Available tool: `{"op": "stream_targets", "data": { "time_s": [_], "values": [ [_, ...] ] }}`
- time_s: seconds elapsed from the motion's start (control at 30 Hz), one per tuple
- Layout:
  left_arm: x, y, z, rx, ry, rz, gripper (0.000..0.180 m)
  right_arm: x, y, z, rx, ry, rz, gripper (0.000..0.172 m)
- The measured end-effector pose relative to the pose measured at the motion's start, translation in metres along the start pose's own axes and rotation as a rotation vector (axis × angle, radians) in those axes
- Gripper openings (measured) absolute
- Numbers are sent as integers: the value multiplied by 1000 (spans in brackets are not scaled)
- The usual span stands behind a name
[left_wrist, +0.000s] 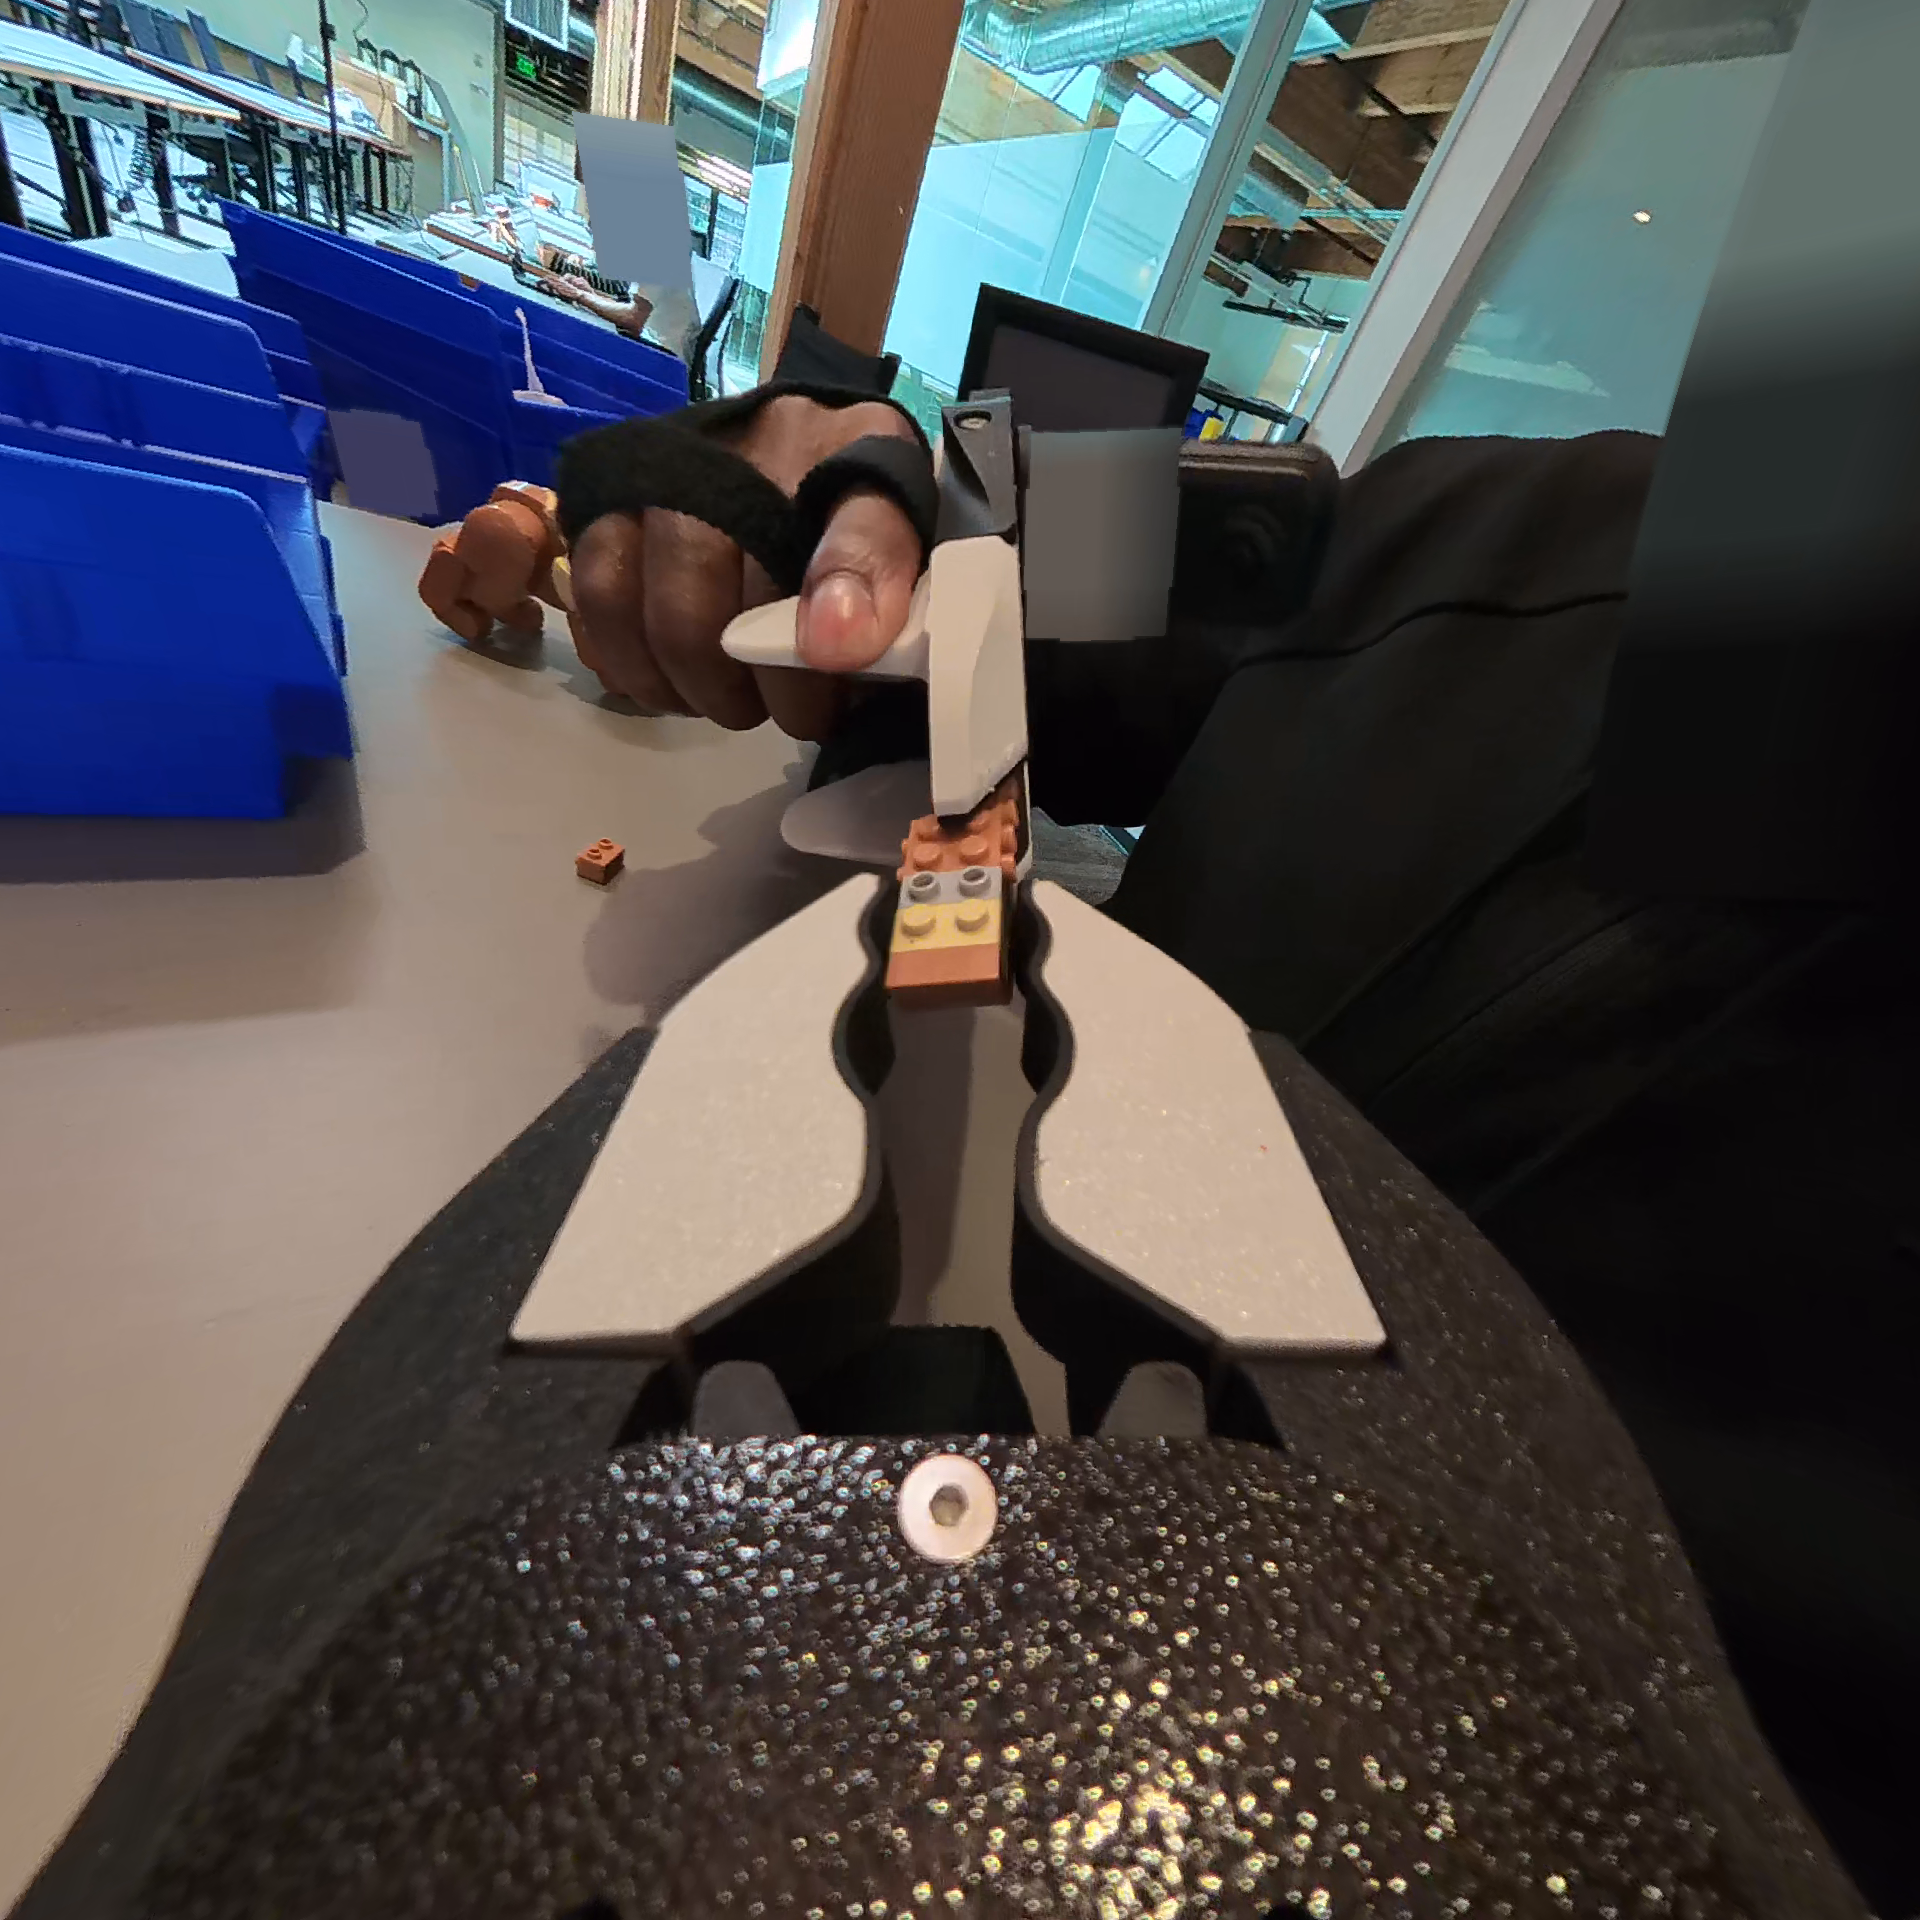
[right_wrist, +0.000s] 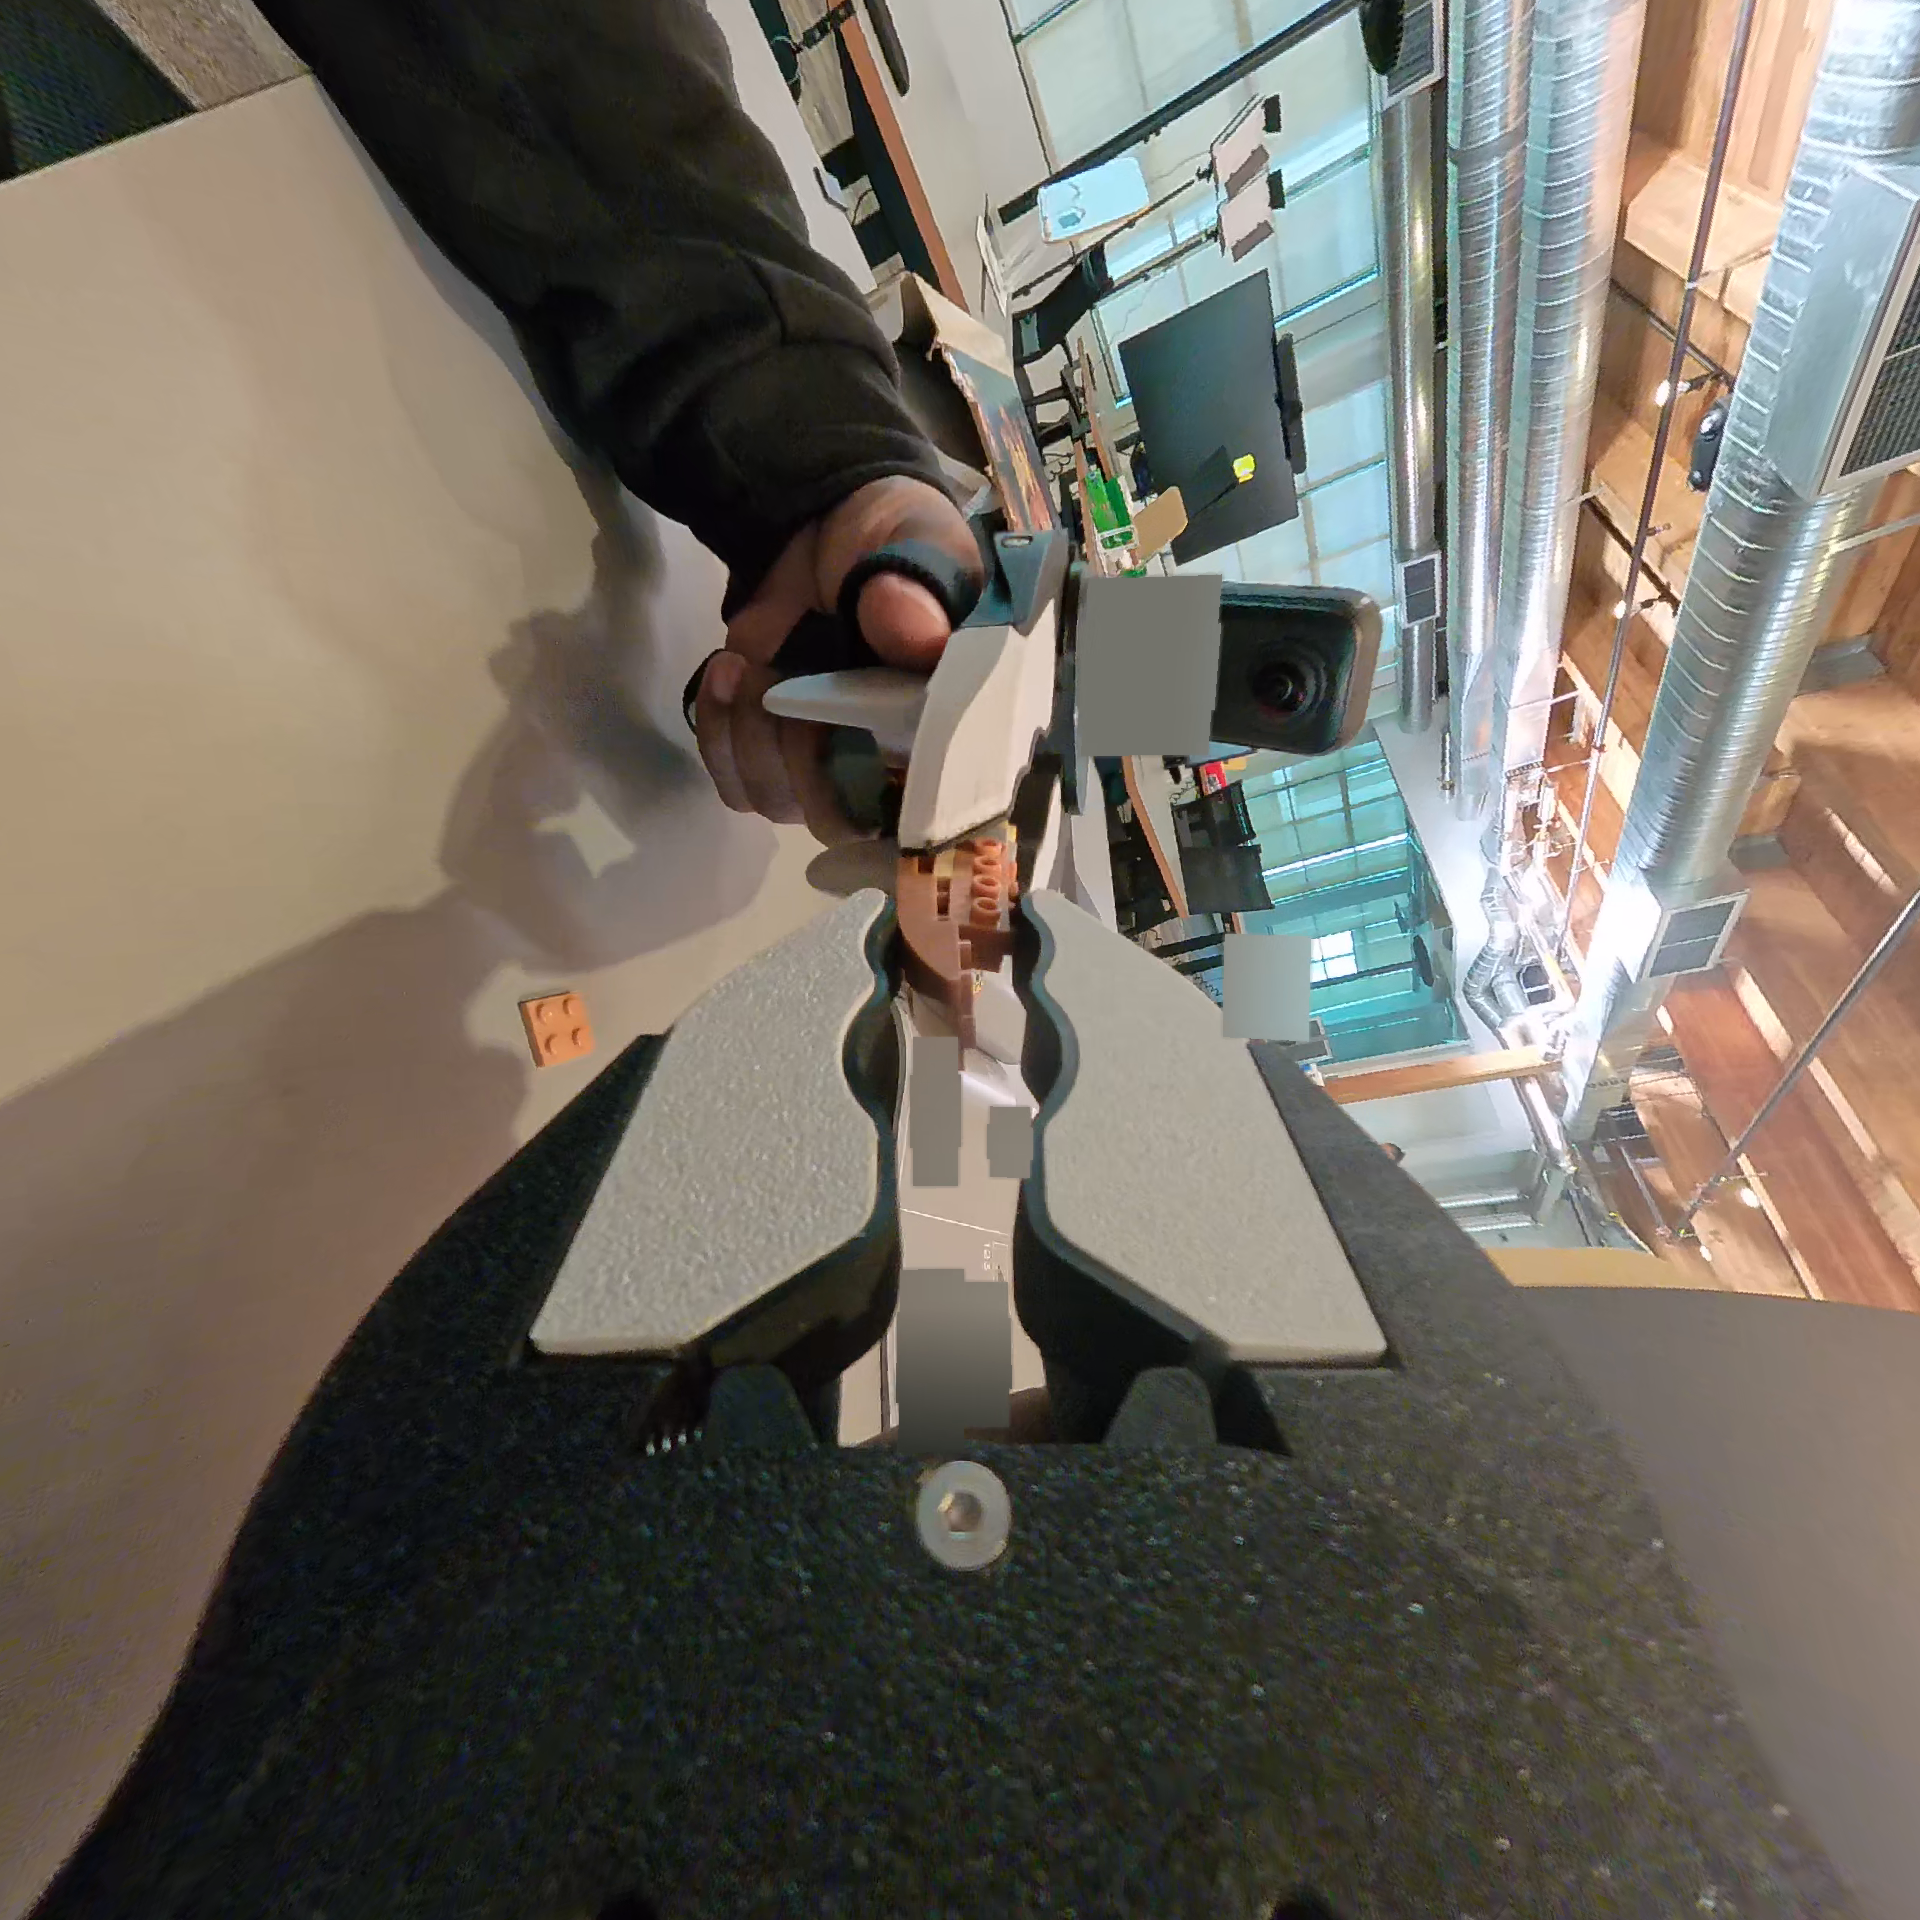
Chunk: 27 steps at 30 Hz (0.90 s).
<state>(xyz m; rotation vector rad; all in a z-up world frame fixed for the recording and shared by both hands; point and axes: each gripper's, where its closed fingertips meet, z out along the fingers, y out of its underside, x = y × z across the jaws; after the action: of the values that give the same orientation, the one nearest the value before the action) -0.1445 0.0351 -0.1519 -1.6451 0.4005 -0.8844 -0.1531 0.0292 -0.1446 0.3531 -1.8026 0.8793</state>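
Brick assembly clamped between both hand-held grippers' fingertips.

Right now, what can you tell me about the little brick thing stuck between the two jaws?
The brick assembly is a small stack of plastic studded bricks: brown at each end, with a grey row and a yellow row of studs between. It is held up off the grey table. The left gripper clamps one end, the right gripper grips the other, so both hold it at once.
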Motion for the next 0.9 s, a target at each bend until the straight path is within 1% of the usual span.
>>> {"op": "stream_targets", "data": {
  "time_s": [0.13, 0.27, 0.57, 0.7, 0.9],
  "values": [
    [1, -3, 0, 23, 1, 22, 20, 2, -1, -1, 6, 7, 17, 20],
    [2, 0, 1, 4, -3, 40, 20, 0, -1, -1, 6, -10, 12, 20],
    [4, 5, 1, -54, 8, -16, 19, -3, -3, 0, 9, -21, -18, 20],
    [3, 2, 0, -39, 7, -42, 18, 0, -2, 0, 8, 11, -36, 20],
    [2, 2, 1, -41, 4, -60, 18, 0, -1, 0, -8, 8, -48, 21]
  ]
}}
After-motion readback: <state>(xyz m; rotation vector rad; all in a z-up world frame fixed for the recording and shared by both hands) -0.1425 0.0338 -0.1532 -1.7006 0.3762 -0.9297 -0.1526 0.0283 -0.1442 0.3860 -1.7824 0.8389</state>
